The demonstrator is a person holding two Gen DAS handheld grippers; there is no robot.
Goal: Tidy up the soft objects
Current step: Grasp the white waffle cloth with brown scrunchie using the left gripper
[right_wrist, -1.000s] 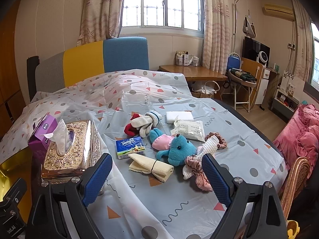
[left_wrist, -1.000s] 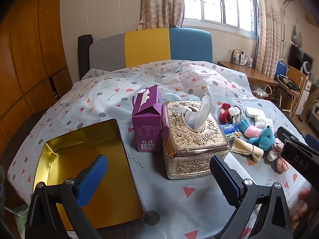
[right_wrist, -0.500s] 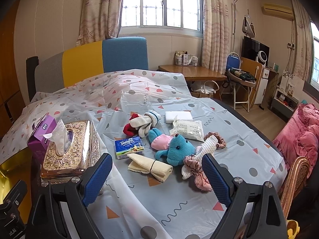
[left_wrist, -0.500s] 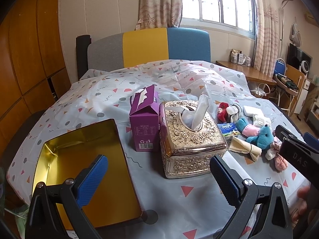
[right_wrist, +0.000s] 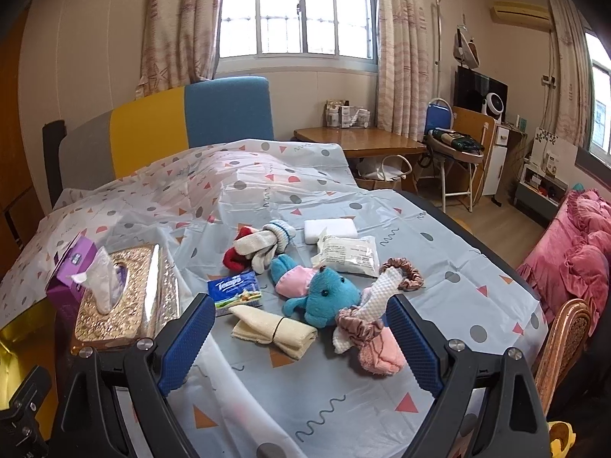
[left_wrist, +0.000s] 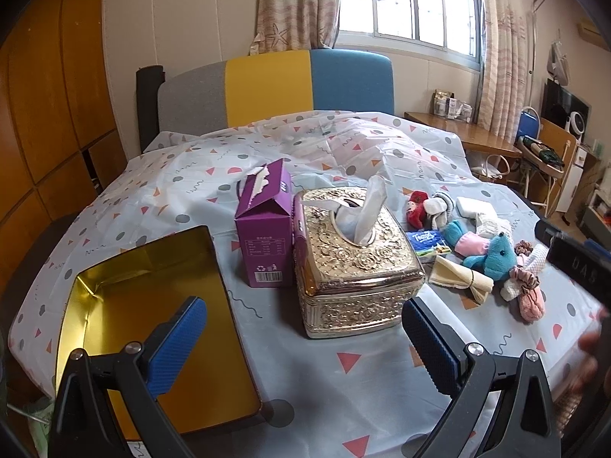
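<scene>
Soft things lie in a cluster on the patterned table cover: a blue plush toy with a pink part, a rolled cream cloth, white gloves over a red item, a white knit strip with scrunchies, a pink sock. The same blue plush toy shows at right in the left wrist view. My right gripper is open just short of the cluster. My left gripper is open, nothing in it, in front of a gold tissue box and beside an open gold tin.
A purple carton stands left of the tissue box. A blue tissue pack, a white sponge and a white packet lie among the soft things. A wooden chair back and pink bedding are at right.
Both views have shifted only slightly; the left gripper drew back and up a little. Both grippers stay open and nothing on the table has moved.
</scene>
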